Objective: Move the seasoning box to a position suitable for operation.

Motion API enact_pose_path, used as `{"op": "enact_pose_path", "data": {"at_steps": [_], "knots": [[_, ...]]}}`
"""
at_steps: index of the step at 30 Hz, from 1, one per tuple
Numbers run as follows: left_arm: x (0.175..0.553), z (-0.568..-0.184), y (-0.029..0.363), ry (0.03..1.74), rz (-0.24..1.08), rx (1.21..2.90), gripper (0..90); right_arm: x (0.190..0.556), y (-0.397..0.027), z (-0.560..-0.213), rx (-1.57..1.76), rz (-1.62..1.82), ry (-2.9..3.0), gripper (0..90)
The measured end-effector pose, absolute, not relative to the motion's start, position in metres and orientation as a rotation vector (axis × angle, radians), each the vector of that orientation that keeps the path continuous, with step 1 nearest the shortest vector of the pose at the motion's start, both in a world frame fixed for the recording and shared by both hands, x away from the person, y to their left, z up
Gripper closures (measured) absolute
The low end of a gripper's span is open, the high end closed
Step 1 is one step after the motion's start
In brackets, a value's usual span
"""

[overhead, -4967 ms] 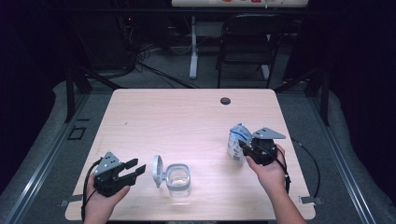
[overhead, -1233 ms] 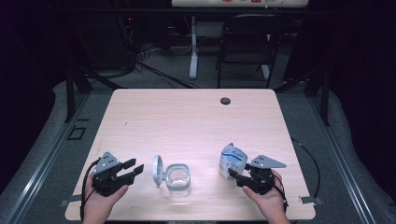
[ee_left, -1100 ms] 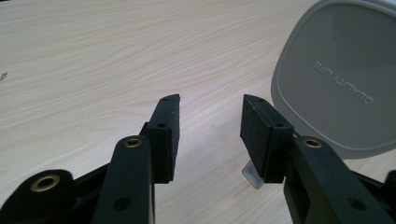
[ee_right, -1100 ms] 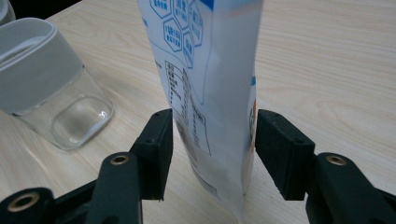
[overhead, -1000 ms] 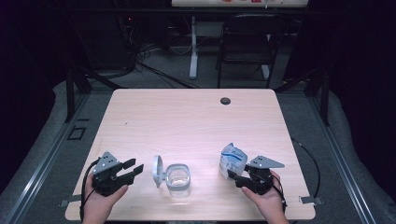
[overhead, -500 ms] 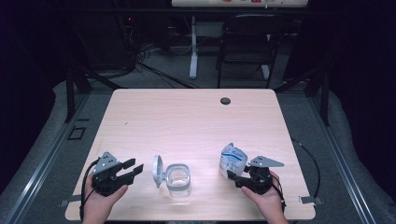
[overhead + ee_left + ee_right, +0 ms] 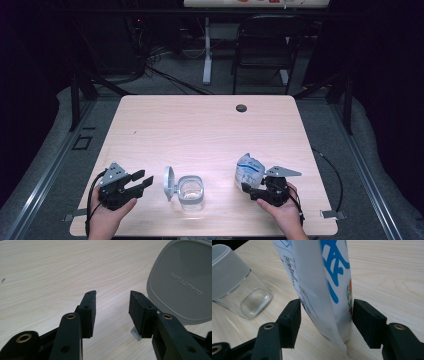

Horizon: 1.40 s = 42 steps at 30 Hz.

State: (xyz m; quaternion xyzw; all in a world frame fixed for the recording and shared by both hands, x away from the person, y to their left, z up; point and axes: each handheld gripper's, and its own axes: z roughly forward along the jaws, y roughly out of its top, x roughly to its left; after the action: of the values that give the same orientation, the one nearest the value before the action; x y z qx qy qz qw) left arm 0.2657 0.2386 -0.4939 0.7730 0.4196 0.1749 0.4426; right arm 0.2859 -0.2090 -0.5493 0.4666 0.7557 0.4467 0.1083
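A pale wooden table (image 7: 210,125) stands in a dark room; near its right front a white-and-blue pouch (image 7: 248,171) stands upright beside the right gripper (image 7: 251,190), with a clear jar (image 7: 190,192) left of it. The left gripper (image 7: 112,311) has its jaws apart over bare wood, next to the jar's grey lid (image 7: 182,280). In the right gripper view the pouch (image 7: 324,282) stands between jaws that have just been opening, its right edge about at one pad and a gap at the other.

Table (image 7: 200,130): pale wood grain, under everything I work on.
Dark round disc (image 7: 241,108): by my table's far edge.
Chair (image 7: 262,50): black, beyond my table.
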Motion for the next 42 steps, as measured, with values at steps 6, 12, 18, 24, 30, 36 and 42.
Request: {"op": "enact_pose_path", "data": {"at_steps": [6, 12, 18, 24, 30, 36, 42], "knots": [[0.266, -0.494, 0.239, 1.041, 0.434, 1.916, 57.9, 0.286, -0.208, -0.553, 1.377, 1.310, 2.216, 40.4], [0.266, -0.494, 0.239, 1.041, 0.433, 1.918, 57.9, 0.287, -0.209, -0.557, 1.409, 1.336, 2.208, 38.6], [0.266, -0.494, 0.239, 1.041, 0.433, 1.918, 57.9, 0.289, -0.211, -0.559, 1.442, 1.351, 2.218, 36.8], [0.266, -0.494, 0.239, 1.045, 0.432, 1.921, 57.9, 0.291, -0.212, -0.559, 1.458, 1.368, 2.225, 36.3], [0.266, -0.494, 0.239, 1.046, 0.431, 1.917, 57.9, 0.291, -0.213, -0.559, 1.470, 1.378, 2.221, 35.9], [0.266, -0.494, 0.240, 1.047, 0.428, 1.914, 57.9, 0.294, -0.210, -0.562, 1.478, 1.361, 2.237, 35.0], [0.266, -0.495, 0.240, 1.052, 0.430, 1.907, 57.9, 0.295, -0.207, -0.564, 1.475, 1.353, 2.243, 34.8]]}}
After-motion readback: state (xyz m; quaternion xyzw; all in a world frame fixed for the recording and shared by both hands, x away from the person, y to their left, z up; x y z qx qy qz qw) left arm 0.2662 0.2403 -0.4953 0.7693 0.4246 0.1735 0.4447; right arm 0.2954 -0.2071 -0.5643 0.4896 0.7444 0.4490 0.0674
